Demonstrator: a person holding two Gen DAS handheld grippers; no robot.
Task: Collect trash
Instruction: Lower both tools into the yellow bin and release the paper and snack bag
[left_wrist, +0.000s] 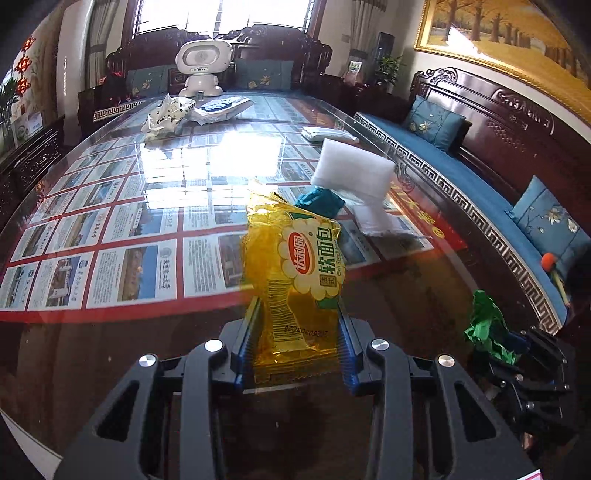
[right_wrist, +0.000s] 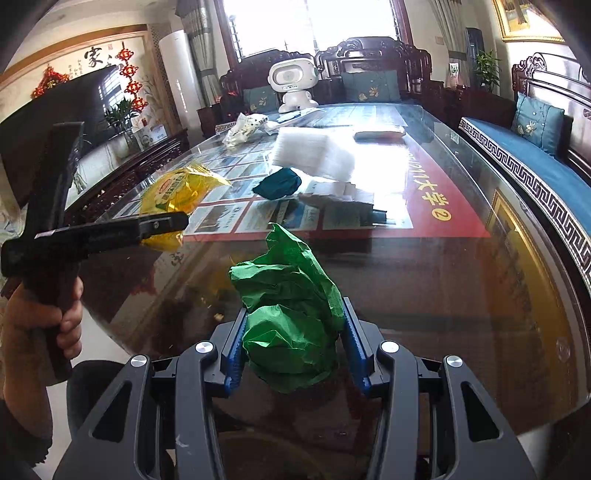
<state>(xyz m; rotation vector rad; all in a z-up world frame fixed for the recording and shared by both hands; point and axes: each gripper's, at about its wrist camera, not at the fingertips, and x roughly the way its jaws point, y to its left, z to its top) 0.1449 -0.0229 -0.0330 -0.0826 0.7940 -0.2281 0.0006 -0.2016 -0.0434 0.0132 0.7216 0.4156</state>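
Right claw (right_wrist: 293, 338) clamping crumpled green paper (right_wrist: 288, 314), left claw (right_wrist: 177, 221) gripping yellow wrapper (right_wrist: 177, 192)

Glass-topped table (left_wrist: 110, 332) bears white foam (left_wrist: 351, 168), teal wad (left_wrist: 319, 201), crumpled wrappers (left_wrist: 166, 116).

Glass-topped table (right_wrist: 461, 266) over printed sheets. White robot toy (right_wrist: 293, 85) stands at far end. Blue-cushioned wooden bench (left_wrist: 480, 192) along right side; framed painting (left_wrist: 509, 33) above.

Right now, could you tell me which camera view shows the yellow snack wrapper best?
The left wrist view: the yellow snack wrapper fills its centre, label readable, clamped in the left gripper. The right wrist view shows it small and side-on at left.
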